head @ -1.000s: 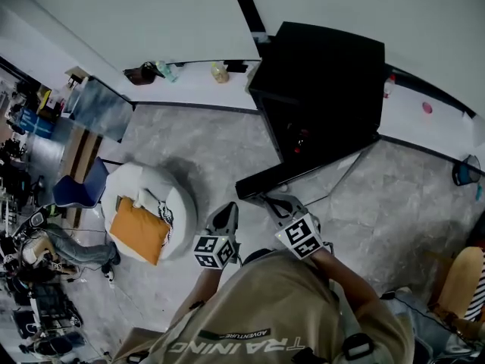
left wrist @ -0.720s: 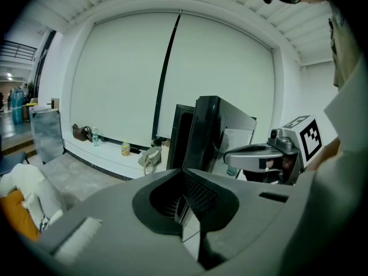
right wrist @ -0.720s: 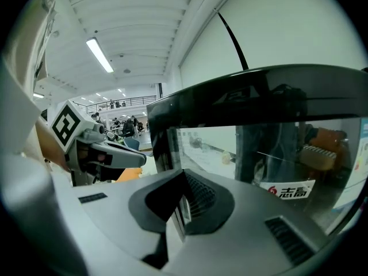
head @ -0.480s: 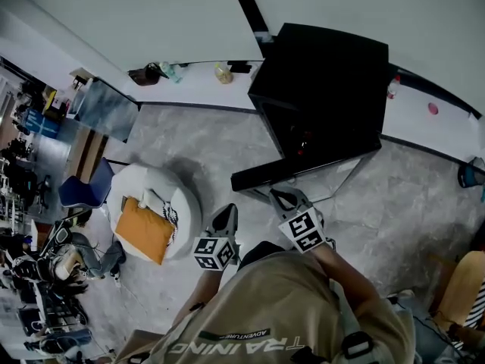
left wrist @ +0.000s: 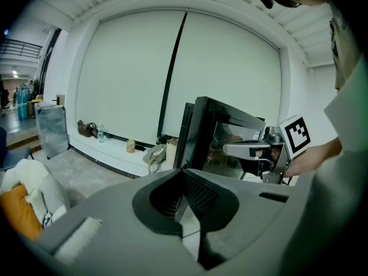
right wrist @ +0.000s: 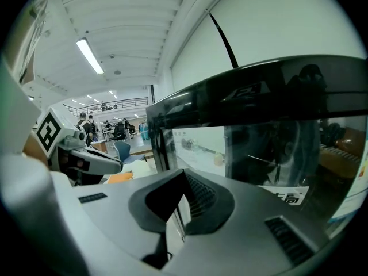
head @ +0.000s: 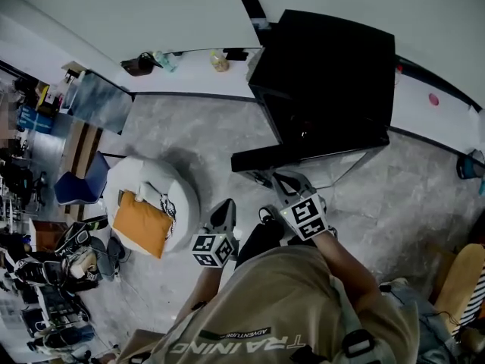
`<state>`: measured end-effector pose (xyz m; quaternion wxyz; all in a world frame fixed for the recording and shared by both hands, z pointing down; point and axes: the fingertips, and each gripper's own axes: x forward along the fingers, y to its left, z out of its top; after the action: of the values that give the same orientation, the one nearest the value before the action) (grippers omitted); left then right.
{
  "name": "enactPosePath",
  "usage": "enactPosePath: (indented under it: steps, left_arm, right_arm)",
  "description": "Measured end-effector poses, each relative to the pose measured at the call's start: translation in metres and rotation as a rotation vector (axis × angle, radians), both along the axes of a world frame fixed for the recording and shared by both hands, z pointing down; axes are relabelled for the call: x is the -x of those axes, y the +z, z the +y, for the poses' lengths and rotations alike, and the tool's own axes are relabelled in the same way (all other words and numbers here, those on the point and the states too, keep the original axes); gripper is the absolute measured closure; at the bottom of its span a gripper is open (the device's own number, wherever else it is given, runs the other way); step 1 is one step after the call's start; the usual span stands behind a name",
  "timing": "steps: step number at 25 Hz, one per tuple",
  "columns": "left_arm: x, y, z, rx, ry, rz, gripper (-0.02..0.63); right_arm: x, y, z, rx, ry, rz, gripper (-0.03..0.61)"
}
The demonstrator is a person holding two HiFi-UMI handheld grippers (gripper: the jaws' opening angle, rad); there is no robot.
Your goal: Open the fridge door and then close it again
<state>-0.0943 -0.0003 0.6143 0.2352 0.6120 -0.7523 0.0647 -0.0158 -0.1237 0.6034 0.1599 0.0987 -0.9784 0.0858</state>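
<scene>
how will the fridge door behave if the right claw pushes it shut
The door stands ajar, so it should probably swing, not slide. Its glass in a dark frame looks stiff and likely heavy; a steady push may do. The right claw looks shut, fine for nudging.

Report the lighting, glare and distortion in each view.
Head view: even, dim light, wide-angle bending of the white wall. Left gripper view: strong fisheye curvature, black corners. Right gripper view: the black glass-door fridge mirrors the room; the ceiling strip light is bright.
</scene>
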Motion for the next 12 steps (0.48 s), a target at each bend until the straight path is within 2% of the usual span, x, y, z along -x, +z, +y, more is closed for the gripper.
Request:
enactPosePath:
  steps: [12]
  left_arm:
    - [0.033,-0.007,-0.048,-0.04,0.106,0.024,0.614]
  right_arm:
    - [0.014,0.001,-0.022,-0.011,0.086,0.064,0.583]
